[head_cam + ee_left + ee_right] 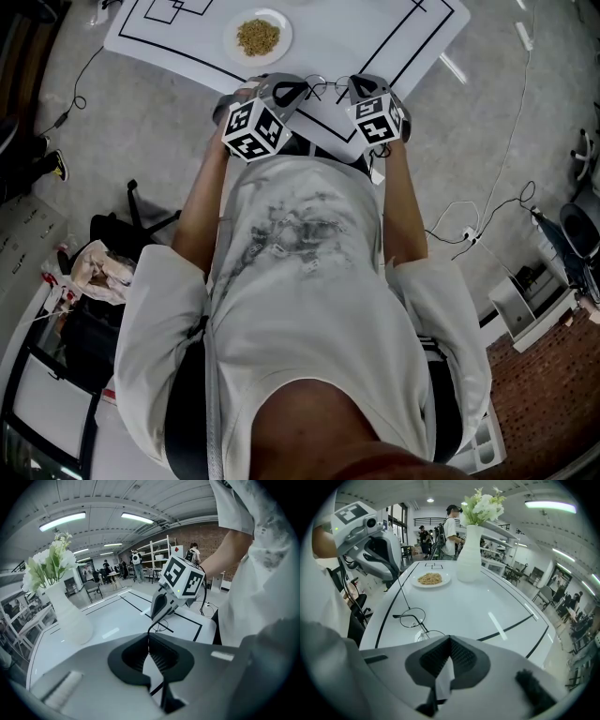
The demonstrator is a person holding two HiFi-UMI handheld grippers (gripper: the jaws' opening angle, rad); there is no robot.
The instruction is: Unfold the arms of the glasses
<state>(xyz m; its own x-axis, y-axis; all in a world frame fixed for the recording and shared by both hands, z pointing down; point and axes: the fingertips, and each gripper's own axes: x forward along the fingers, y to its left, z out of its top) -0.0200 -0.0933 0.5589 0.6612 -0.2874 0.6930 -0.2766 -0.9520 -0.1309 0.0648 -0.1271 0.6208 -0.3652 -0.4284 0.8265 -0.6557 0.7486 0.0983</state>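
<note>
- Pinching the tip of one thin black arm (pixel 405 597) in my left gripper (pixel 149 640), I have its jaws shut tight on the wire, which enters right at their tips.
- That arm runs straight from the glasses (pixel 412 618) up to the left gripper, swung out away from the frame.
- My right gripper (pixel 449 641) is clenched as well. The rim of the nearer lens runs in under its jaw tips, so it grips the frame on that side.
- The glasses are round and wire-rimmed with clear lenses. They sit low at the near edge of the white table (pixel 487 592), between my two grippers. Whether they touch the tabletop I cannot tell.
- Both grippers point downward and lean in toward each other, close in front of my body, with their marker cubes turned up in the head view.
- Farther across the table stands a white vase (pixel 469 555) of white flowers (pixel 483 506), and beside it a small white plate (pixel 232 39) carrying a heap of crumbly tan food (pixel 258 37).
- Black lines (pixel 506 630) are marked on the tabletop, and one passes just beside the glasses.
</note>
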